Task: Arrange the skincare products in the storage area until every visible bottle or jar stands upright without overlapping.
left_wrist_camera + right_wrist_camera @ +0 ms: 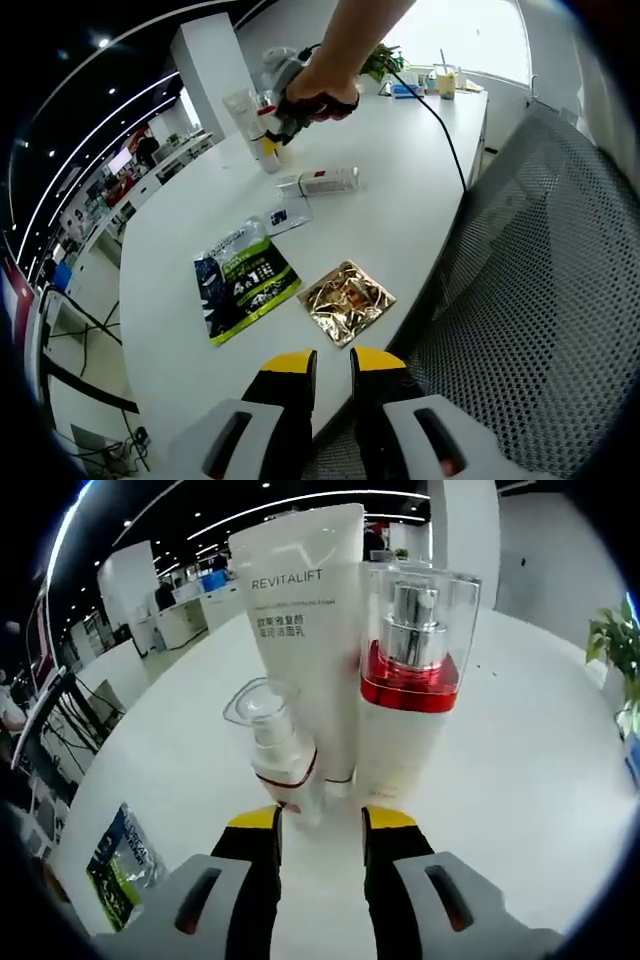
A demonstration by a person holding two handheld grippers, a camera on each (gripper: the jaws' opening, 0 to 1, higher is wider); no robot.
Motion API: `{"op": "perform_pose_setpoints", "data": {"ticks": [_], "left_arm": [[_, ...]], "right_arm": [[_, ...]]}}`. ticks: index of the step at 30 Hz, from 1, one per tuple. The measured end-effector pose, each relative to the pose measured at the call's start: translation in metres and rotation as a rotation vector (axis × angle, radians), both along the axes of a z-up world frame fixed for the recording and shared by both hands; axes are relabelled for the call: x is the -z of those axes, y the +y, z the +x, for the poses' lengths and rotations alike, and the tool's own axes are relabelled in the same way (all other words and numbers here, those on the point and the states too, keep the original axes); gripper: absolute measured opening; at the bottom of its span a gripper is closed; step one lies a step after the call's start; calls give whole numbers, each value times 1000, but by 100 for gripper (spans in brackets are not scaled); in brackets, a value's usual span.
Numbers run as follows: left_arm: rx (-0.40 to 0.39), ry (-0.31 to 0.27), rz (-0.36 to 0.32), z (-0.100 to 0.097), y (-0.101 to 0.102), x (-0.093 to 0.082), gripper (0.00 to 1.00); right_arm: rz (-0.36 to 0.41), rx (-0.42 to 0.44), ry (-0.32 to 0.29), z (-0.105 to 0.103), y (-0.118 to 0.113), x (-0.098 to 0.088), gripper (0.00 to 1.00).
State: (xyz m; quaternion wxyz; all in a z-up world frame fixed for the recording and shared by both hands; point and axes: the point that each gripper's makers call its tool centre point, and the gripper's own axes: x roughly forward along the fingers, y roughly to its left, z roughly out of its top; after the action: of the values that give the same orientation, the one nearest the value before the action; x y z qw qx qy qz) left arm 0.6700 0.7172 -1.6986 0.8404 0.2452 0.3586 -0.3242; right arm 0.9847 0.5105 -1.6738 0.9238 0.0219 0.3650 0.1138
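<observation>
My right gripper (320,825) (jaws parted, empty) frames the small bottle (278,748), so it stands by the tube (305,620); my left gripper (333,363) idles agape.

On the white counter (400,200) lie a green-and-black sachet (243,280), a gold foil packet (348,302) and a white box (320,182), while a hand (322,92) holds the right gripper (283,112) by upright bottles (255,125), near a mesh chair (540,280).

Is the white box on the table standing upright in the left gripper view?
No, the white box lies flat on the table.
</observation>
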Motion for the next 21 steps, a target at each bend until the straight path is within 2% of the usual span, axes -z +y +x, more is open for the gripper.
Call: {"op": "perform_pose_setpoints", "data": {"ticks": [3,7,9,11,14,17,19,21], "left_arm": [[-1,-1,0,0,0,0,14],[-1,-4,0,0,0,-1,14],[-1,-4,-2,1,0,-2,14],[-1,-6,-2,1,1,-3,14],[-2,-9,-4,1,0,-3,14],[-3,-10,-4,2,1,-4,14],[-3,-13,-5,2,0,-4,14],[-2,-14,-6,2,0,-4,14]], "right_arm": [[26,31,7,3,0,0,31],[21,40,10,9,-4,5,30],[22,26,13,7,-2,6,31],[12,-44,23,0,3,10,32],[-3,-131,20,-20,10,10,34],[40,-150,30,-39,15,9,36],[70,-183,51,-67,27,7,37],[68,-211,81,-85,34,10,39]]}}
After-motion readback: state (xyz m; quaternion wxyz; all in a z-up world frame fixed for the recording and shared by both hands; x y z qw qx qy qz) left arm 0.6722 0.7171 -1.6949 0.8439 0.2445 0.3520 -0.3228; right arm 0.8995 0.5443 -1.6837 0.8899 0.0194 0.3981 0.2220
